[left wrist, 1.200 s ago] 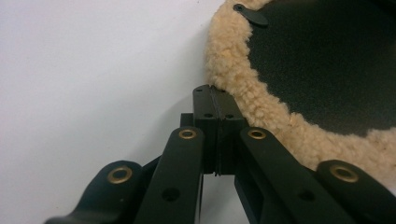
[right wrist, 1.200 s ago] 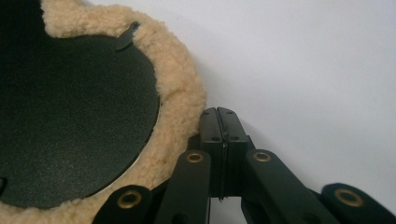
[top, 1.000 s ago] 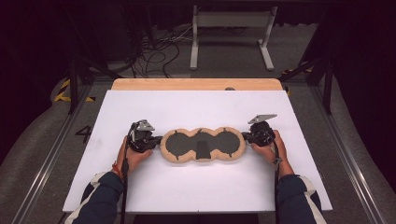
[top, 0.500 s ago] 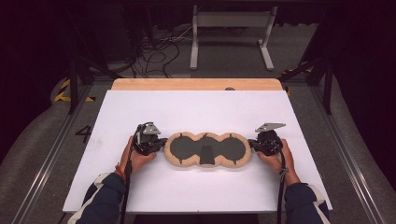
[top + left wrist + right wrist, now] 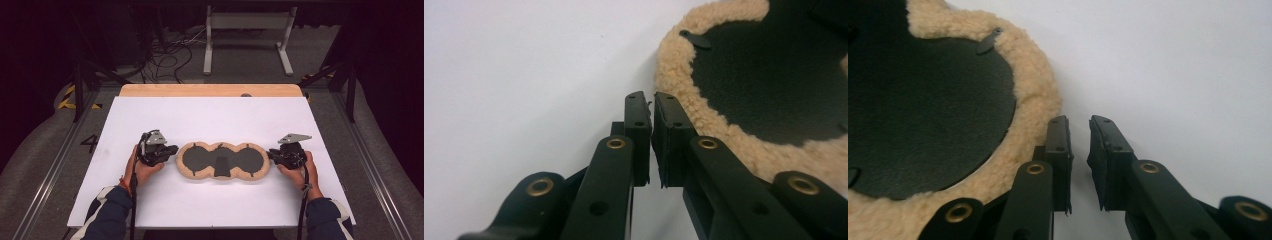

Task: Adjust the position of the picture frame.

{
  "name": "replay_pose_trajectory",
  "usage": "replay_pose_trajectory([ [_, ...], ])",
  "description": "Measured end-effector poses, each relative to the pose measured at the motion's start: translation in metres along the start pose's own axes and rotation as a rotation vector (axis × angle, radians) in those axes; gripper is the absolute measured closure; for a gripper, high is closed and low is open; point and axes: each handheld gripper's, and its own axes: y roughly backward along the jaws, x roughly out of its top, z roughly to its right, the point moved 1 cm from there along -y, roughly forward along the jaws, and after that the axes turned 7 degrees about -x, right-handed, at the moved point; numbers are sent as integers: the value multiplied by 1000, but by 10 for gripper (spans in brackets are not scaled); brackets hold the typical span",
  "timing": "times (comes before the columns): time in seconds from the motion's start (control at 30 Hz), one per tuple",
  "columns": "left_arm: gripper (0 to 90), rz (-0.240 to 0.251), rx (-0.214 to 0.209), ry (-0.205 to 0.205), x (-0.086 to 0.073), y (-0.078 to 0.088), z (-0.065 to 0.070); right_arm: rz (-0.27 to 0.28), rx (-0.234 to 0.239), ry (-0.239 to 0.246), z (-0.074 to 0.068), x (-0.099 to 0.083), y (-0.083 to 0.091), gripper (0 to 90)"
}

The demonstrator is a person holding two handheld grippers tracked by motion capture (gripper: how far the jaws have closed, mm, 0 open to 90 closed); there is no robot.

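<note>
1. A fleece-edged pad [image 5: 221,161], three dark lobes in a row, lies flat near the middle of the white tabletop [image 5: 210,115], its long axis running left to right across the person's front.
2. The left gripper [image 5: 170,151] sits just off the pad's left end; the right gripper [image 5: 272,154] sits just off its right end. Each points inward along the long axis, so the pad lies between them and neither hand is clearly nearer.
3. In the left gripper view the jaws stand a narrow slit apart with nothing between them, having just eased open; the fleece rim [image 5: 684,60] lies right beside the right-hand jaw.
4. In the right gripper view the jaws show a slightly wider gap, also just opened and empty; the fleece rim [image 5: 1040,95] lies against the outside of the left-hand jaw.
5. Judged from this, both ends have been let go, and any new grip would need each gripper to shift sideways onto the rim.
</note>
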Motion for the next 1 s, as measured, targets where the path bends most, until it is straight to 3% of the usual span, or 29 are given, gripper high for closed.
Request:
replay_pose_trajectory([
  [0.17,835,28,2,-38,-4,24,7,26,12,6,-3,0,11,763],
  [0.37,777,45,2,-100,-21,48,20,68,39,2,-9,-4,29,724],
  [0.4,740,64,-3,-94,-28,56,22,80,57,8,-12,-5,34,712],
  [0.53,658,63,4,-67,-44,67,23,85,79,26,-20,-7,39,713],
  [0.6,548,58,25,-60,-53,72,23,83,84,39,-24,-8,42,712],
  [0.77,467,72,56,1,-75,83,28,90,131,74,-39,-10,48,676],
  [0.83,417,51,80,-24,-80,83,32,83,142,87,-42,-11,49,662],
  [1.0,321,66,82,-8,-89,87,38,71,181,101,-50,-17,50,629],
])
